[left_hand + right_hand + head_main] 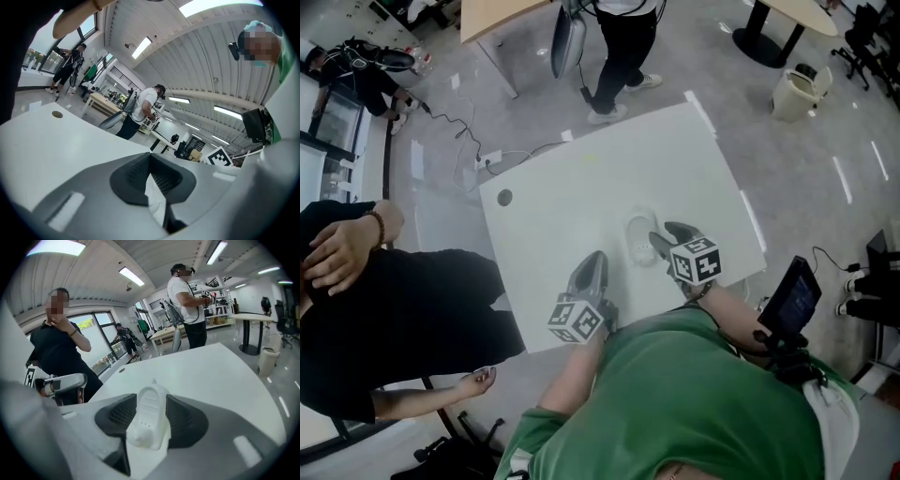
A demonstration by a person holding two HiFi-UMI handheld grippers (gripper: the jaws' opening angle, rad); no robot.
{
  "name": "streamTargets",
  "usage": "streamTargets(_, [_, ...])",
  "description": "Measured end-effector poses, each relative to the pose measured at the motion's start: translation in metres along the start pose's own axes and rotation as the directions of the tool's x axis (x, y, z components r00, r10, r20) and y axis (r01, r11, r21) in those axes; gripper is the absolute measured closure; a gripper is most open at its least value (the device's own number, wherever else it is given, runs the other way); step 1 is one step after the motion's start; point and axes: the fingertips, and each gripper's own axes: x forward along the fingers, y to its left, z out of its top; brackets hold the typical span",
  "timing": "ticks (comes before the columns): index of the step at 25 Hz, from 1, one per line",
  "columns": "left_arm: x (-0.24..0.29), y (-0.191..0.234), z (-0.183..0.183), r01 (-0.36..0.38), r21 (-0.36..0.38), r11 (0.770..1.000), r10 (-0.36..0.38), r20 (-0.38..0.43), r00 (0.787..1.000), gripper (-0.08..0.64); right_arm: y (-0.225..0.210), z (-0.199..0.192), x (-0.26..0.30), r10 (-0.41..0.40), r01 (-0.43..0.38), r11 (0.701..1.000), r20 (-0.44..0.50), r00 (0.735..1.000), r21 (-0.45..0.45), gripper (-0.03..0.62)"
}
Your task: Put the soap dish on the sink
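While right gripper (661,234) gapes — one soap dish (147,423), one table (581,178).

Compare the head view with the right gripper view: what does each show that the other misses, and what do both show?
Only the head view: the wearer's green shirt and the black screen beside it. Only the right gripper view: the ceiling strip lights and the windows. Both: the white plastic soap dish between the right tongs, the white table and the left tongs.
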Motion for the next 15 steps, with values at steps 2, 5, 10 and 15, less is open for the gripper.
streamTargets(2, [0.007, -0.001, 0.002, 0.020, 0.009, 1.000, -0.020, 0.000, 1.000, 0.560, 0.002, 0.009, -0.006, -0.004, 0.004, 1.000, 0.032, 0.999, -0.013, 0.403])
streamTargets(5, [0.001, -0.010, 0.010, 0.044, 0.020, 0.999, -0.044, 0.000, 0.999, 0.560, 0.018, 0.020, -0.024, -0.014, 0.016, 1.000, 0.074, 0.997, -0.025, 0.403])
streamTargets(10, [-0.036, -0.023, 0.011, 0.075, 0.054, 0.996, -0.075, -0.011, 0.997, 0.560, 0.061, 0.014, -0.062, -0.039, 0.046, 0.998, 0.134, 0.990, -0.043, 0.408])
streamTargets(15, [-0.057, -0.026, 0.009, 0.080, 0.101, 0.992, -0.079, -0.015, 0.997, 0.560, 0.090, 0.005, -0.080, -0.027, 0.041, 0.995, 0.161, 0.987, -0.087, 0.418])
